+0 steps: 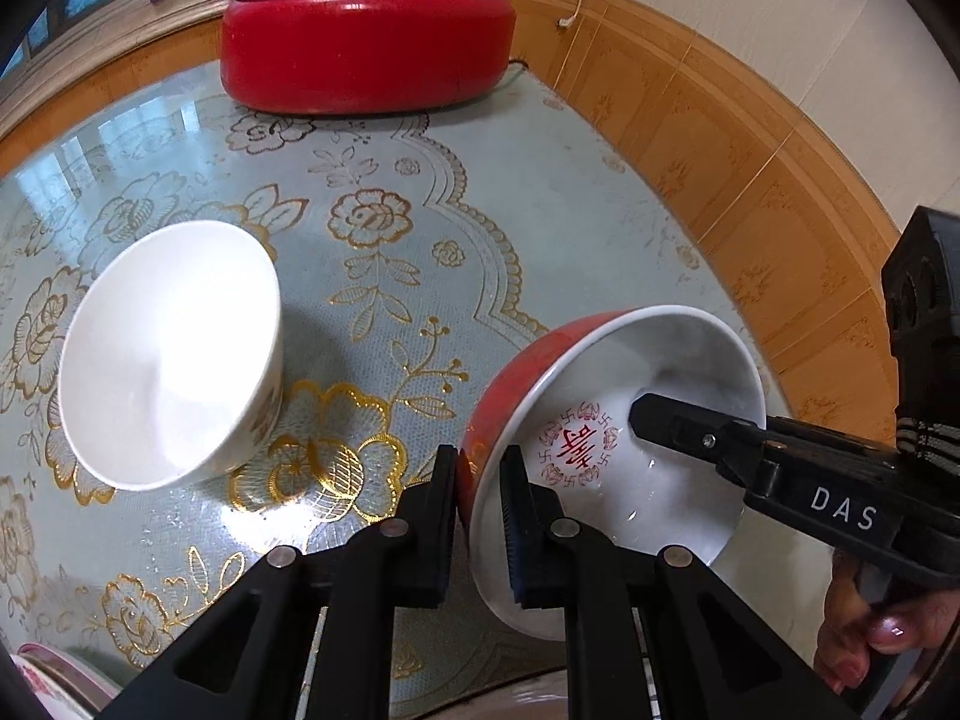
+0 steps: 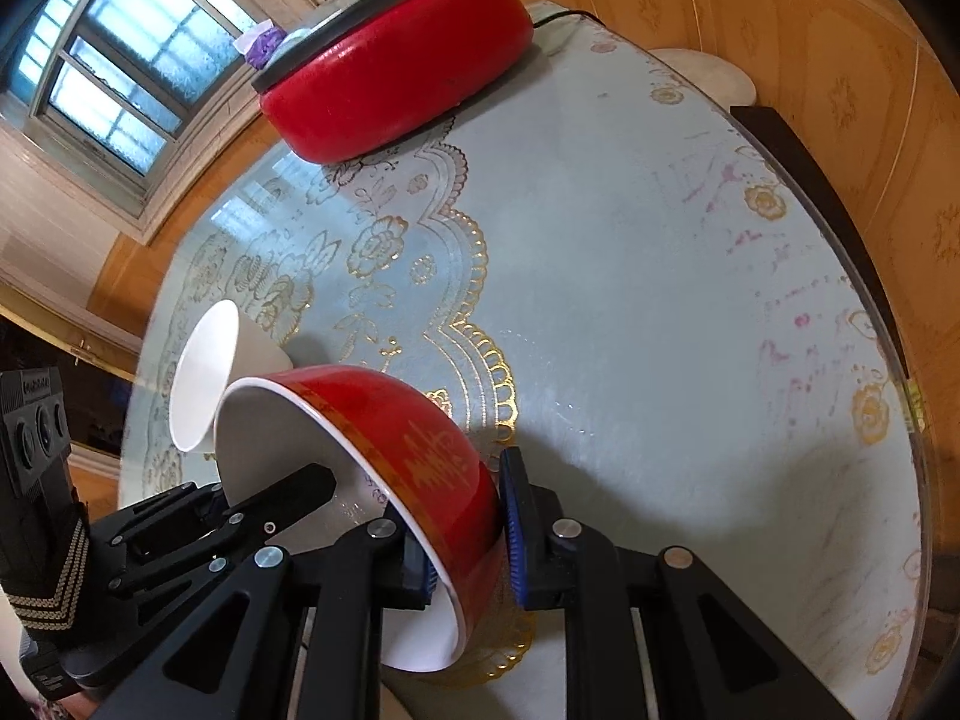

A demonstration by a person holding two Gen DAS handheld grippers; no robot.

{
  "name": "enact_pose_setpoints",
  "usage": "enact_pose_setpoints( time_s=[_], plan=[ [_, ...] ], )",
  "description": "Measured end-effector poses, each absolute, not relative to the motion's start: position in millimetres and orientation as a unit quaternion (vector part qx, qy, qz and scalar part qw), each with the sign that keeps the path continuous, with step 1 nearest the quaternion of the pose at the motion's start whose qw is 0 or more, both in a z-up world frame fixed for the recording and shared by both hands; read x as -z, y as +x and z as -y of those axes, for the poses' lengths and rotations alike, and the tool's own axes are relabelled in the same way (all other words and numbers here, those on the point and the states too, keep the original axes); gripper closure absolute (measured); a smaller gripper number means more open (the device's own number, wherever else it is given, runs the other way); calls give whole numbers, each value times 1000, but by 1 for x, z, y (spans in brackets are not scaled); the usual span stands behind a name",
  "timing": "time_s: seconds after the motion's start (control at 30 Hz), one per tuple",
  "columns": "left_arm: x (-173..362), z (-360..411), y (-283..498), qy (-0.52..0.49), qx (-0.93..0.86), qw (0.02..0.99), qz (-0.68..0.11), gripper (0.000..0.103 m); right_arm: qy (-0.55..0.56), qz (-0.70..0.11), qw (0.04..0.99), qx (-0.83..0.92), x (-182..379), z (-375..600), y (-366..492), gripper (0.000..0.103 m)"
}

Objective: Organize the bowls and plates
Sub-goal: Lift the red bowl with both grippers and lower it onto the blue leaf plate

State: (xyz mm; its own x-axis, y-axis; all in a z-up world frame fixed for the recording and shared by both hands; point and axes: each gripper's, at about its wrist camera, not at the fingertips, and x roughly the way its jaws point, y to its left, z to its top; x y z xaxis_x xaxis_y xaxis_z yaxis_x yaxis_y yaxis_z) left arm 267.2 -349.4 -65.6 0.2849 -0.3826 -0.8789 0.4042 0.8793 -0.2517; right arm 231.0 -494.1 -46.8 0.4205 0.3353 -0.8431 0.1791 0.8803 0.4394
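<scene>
I've got both grippers, left (image 1: 477,516) and right (image 2: 465,531), clamped on red bowl (image 1: 510,384) rim. White bowl (image 1: 174,354) just left, maybe touching; red pot (image 1: 366,48) far.

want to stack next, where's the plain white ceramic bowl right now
In the left wrist view the plain white ceramic bowl sits on the floral tablecloth, left of the gripped red bowl, nearer than the red pot.

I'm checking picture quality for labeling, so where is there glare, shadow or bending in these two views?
Left wrist view: window glare on the glossy tablecloth, the wall tiles bow with fisheye curve, the white bowl stays sharp. Right wrist view: the bright window washes out, the red bowl casts a soft shadow on the cloth, dark corners frame the picture.
</scene>
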Motion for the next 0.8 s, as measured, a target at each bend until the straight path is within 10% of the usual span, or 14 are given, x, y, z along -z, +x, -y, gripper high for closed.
enact_pose_setpoints(
  time_s=[0.8],
  plan=[
    [-4, 288, 176, -34, 253, 839, -481, 89, 254, -510, 814, -111, -16, 464, 166, 86]
  ],
)
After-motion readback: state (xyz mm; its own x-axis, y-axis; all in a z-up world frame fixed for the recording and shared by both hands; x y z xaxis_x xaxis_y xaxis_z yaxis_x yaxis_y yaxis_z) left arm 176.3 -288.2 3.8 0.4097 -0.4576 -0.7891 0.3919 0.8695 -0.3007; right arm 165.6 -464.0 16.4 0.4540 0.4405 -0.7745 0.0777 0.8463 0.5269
